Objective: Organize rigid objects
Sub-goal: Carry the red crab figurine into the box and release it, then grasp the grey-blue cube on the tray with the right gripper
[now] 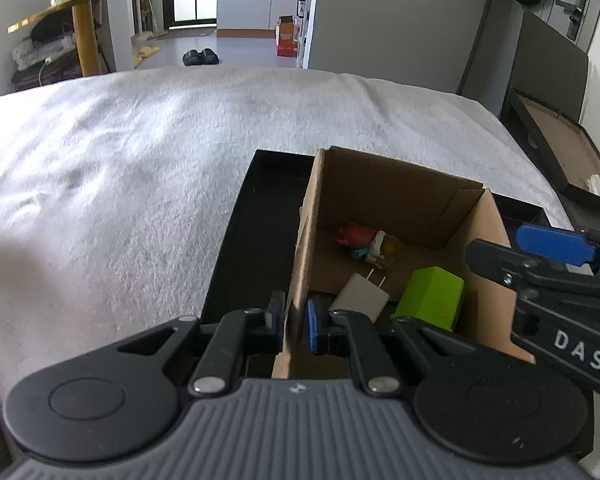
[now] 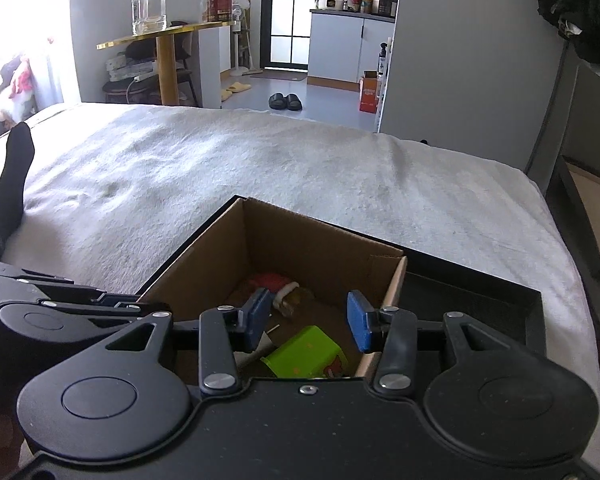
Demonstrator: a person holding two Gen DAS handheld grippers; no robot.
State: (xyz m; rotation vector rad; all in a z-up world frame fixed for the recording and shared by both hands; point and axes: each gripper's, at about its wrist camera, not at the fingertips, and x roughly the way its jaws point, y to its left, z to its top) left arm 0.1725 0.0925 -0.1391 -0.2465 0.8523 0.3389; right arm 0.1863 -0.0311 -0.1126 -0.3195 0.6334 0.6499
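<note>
An open cardboard box stands in a black tray on a white bed cover. My left gripper is shut on the box's left wall, one pad outside and one inside. In the box lie a green block, a white charger plug and a small red toy. My right gripper hovers over the box, open, with nothing between its blue pads; the green block lies below them on the box floor. The right gripper also shows at the box's right rim.
The white bed cover stretches ahead and to the left of the tray. A person's foot in a black sock rests on it at the far left. A dark box with a brown lining sits off the bed's right edge.
</note>
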